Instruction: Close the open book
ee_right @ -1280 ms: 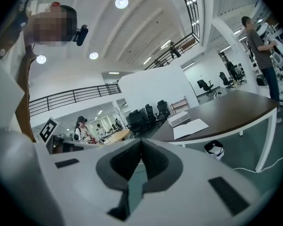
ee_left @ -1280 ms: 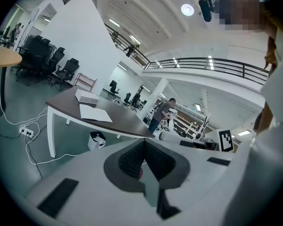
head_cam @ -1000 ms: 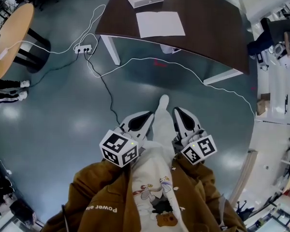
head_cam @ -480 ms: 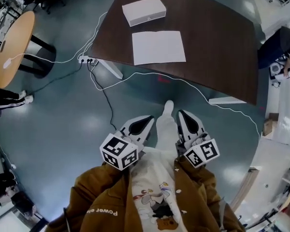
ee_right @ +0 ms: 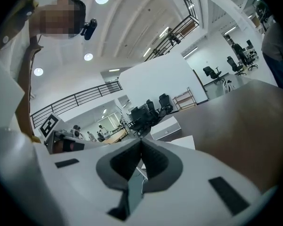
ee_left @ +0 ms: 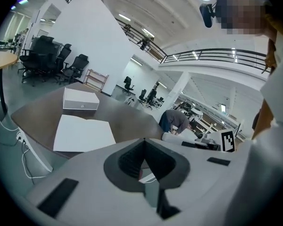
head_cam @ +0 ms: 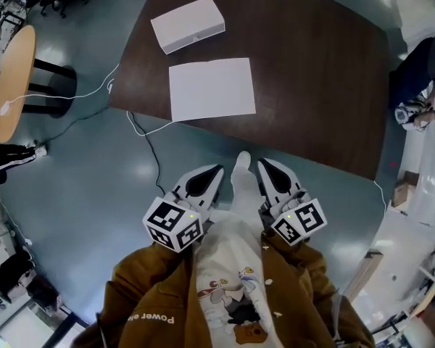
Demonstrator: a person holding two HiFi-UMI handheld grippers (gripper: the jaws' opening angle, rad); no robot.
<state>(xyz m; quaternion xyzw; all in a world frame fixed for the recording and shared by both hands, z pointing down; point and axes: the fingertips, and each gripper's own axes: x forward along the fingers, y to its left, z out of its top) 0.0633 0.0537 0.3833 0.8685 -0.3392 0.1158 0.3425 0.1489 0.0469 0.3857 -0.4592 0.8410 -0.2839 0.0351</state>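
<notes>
Here's the broad dark-brown desk (head_cam: 312, 85), filling the view well ahead of both sets of fingers (ee_left: 131, 161), and nothing on it has been touched.

On it, ahead of the left fingers and off to their left, lies the open book of blank white paper (head_cam: 212, 89). It is spread flat, with its near corner right by the desk's front edge. My read is that it's light, thin and floppy. The pages will bend or crease rather than resist, and it may slide on that smooth top if pushed flat-on. The best bet is a fingertip under the outer edge of one half, swinging that leaf over the centre fold. The other gripper would steady the opposite half.

It looks plain, with no print I can make out, a faint crease down the middle and both halves about even.

Beyond the book, farther from the fingers, sits the flat white rectangular box (head_cam: 188, 24), just apart from it.

Now the left gripper (head_cam: 216, 172) has its fingers clenched together on nothing, held close to the person's body. The right gripper (head_cam: 263, 165) hangs beside it, also pressed tight and empty. Both are well short of the book, and the closing has not yet begun.
</notes>
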